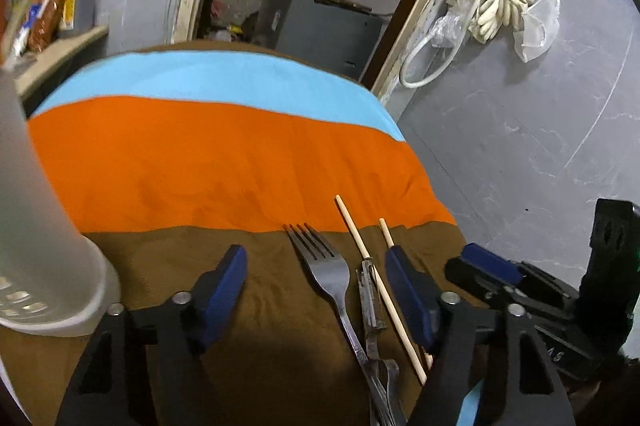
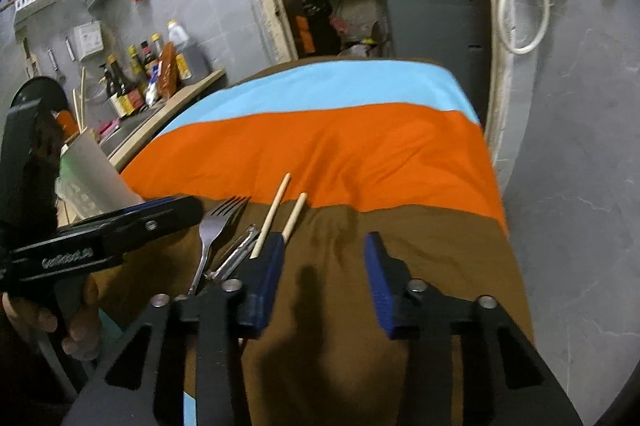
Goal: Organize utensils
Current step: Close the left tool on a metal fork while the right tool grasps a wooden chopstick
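We see a silver metal fork (image 1: 325, 266), a grey metal peeler (image 1: 370, 302) and two pale wooden chopsticks (image 1: 362, 246) lying side by side on the near brown band of a brown, orange and light-blue striped cloth (image 1: 200, 154). Our left gripper (image 1: 320, 290) hangs over them, its blue-padded fingers (image 1: 224, 286) spread apart with the fork, the peeler and one chopstick between them, pressed by neither. Our right gripper (image 2: 326, 282) sits just right of the utensils, jaws parted over bare brown cloth, holding nothing. A tall frosted white plastic utensil holder (image 1: 44, 246) stands at the left.
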Tool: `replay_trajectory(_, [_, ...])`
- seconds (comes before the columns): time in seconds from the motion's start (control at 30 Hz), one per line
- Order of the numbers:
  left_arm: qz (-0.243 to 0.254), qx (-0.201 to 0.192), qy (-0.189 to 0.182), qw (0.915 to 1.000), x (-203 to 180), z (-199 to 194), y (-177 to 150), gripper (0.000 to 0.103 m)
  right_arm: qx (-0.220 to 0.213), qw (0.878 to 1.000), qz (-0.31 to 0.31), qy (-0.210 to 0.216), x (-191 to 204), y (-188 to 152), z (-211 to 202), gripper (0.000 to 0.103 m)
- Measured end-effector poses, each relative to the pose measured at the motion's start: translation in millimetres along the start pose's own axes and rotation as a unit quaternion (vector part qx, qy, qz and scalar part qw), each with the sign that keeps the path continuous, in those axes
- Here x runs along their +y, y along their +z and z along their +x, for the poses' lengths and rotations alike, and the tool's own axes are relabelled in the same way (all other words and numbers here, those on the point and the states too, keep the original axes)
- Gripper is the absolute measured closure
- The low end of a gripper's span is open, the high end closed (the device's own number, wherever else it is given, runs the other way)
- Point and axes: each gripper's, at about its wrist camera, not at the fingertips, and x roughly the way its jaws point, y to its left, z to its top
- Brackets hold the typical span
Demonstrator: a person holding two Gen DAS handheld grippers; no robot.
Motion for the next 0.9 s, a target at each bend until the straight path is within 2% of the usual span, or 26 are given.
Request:
replay_trajectory(0.17, [-0.028, 0.031, -0.024, 0.9988, 9.4, 17.2, 2.7, 0.056, 0.012, 1.0, -0.01, 0.018, 6.9, 4.4, 11.0, 0.073])
replay_trajectory(0.27, [-0.045, 0.045, -0.033, 0.9975, 15.3, 24.7, 1.6, 0.063, 0.023, 0.999, -0.015, 0.028, 10.9, 6.9, 19.9, 0.073])
replay_trajectory(0.5, [-0.06, 0.062, -0.059, 0.9945, 18.5, 32.8, 0.0, 0.071, 0.052, 0.998, -0.021, 0.032, 16.7, 11.6, 40.1, 0.073])
replay_trajectory(0.57, [-0.066, 0.066, -0.067, 0.9934, 20.0, 34.2, 1.4, 0.074, 0.058, 0.998, -0.018, 0.032, 14.4, 12.6, 43.5, 0.08])
replay_trajectory(0.67, [-0.079, 0.076, -0.077, 0.991, 22.3, 38.5, 4.4, 0.077, 0.064, 0.997, 0.0, 0.043, 6.0, 14.8, 48.7, 0.084])
replay_trajectory(0.9, [-0.094, 0.099, -0.092, 0.9864, 24.4, 47.6, 12.0, 0.083, 0.088, 0.994, 0.013, 0.062, -2.4, 19.8, 63.2, 0.084])
